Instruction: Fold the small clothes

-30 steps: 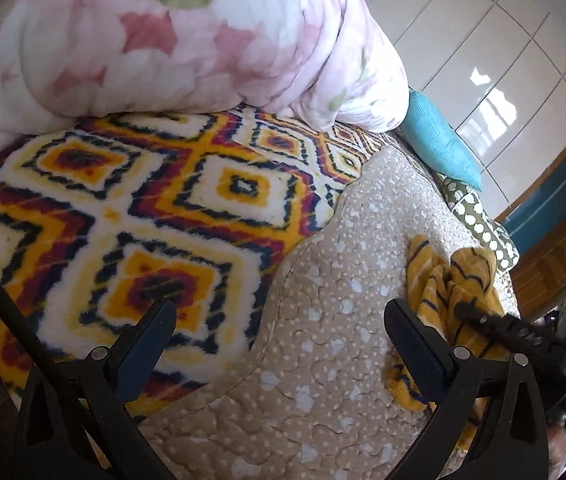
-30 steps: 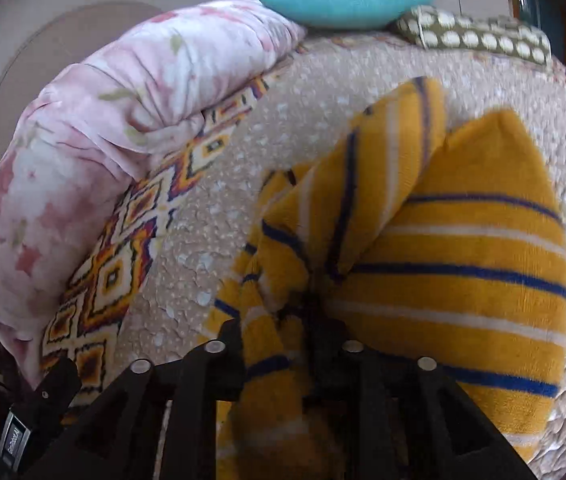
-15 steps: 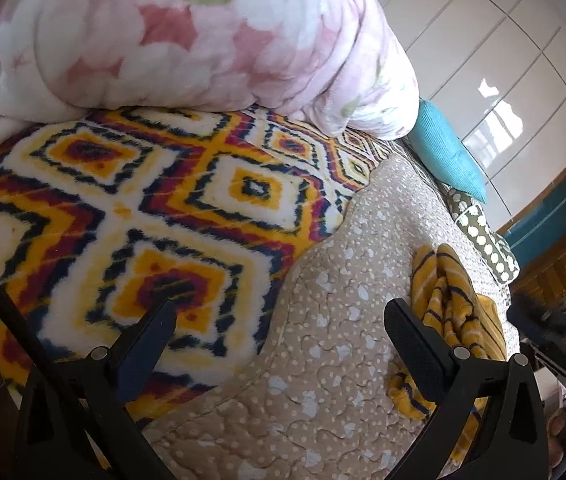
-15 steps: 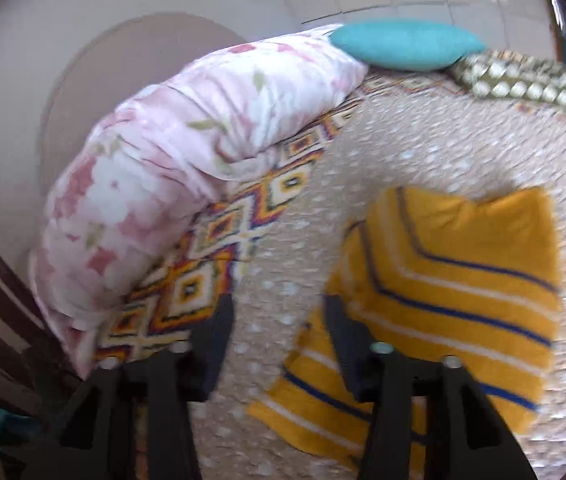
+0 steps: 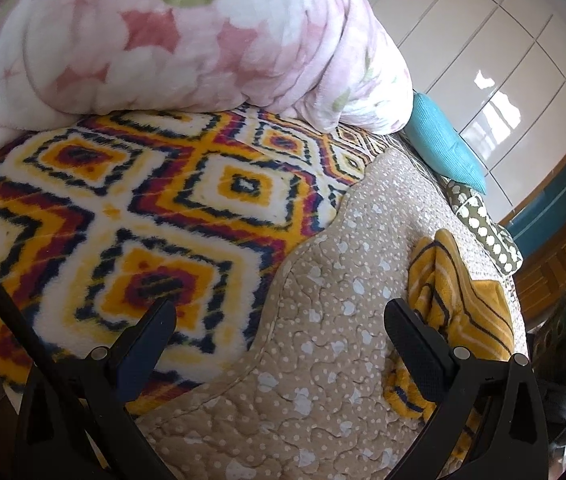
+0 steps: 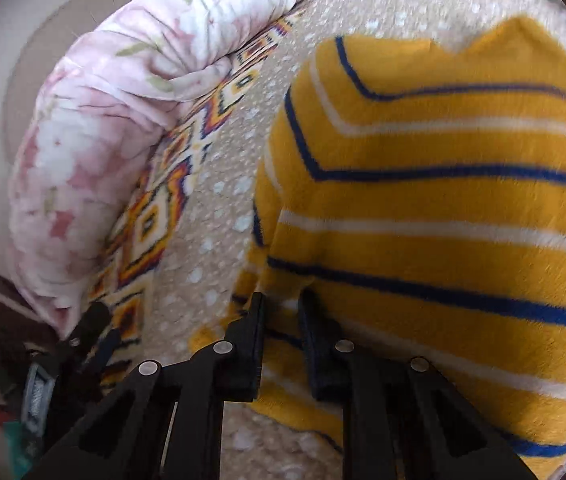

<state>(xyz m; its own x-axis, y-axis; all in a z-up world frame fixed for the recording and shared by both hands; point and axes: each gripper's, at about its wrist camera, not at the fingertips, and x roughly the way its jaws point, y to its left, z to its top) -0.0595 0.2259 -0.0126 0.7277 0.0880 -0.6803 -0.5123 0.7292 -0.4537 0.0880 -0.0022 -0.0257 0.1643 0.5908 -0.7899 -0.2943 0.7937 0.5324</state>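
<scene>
A small yellow garment with blue and white stripes [image 6: 435, 208] lies on the beige dotted quilt [image 6: 219, 216]. In the left wrist view it [image 5: 459, 312] sits bunched to the right, partly behind my right finger. My left gripper [image 5: 279, 332] is open and empty, hovering above the quilt [image 5: 323, 360] to the left of the garment. My right gripper [image 6: 281, 316] is over the garment's near left edge. Its jaws stand close together with striped fabric showing between them.
A pink floral duvet [image 5: 171, 36] is heaped at the back over a patterned fleece blanket [image 5: 131, 208]. A teal pillow [image 5: 443, 148] and a green dotted cushion [image 5: 483, 232] lie at the far end. White wardrobe doors [image 5: 503, 52] stand behind.
My right gripper let go of the garment and drew back, then came down again over its left edge with its jaws narrowed. The garment now lies flatter. My left gripper stayed open.
</scene>
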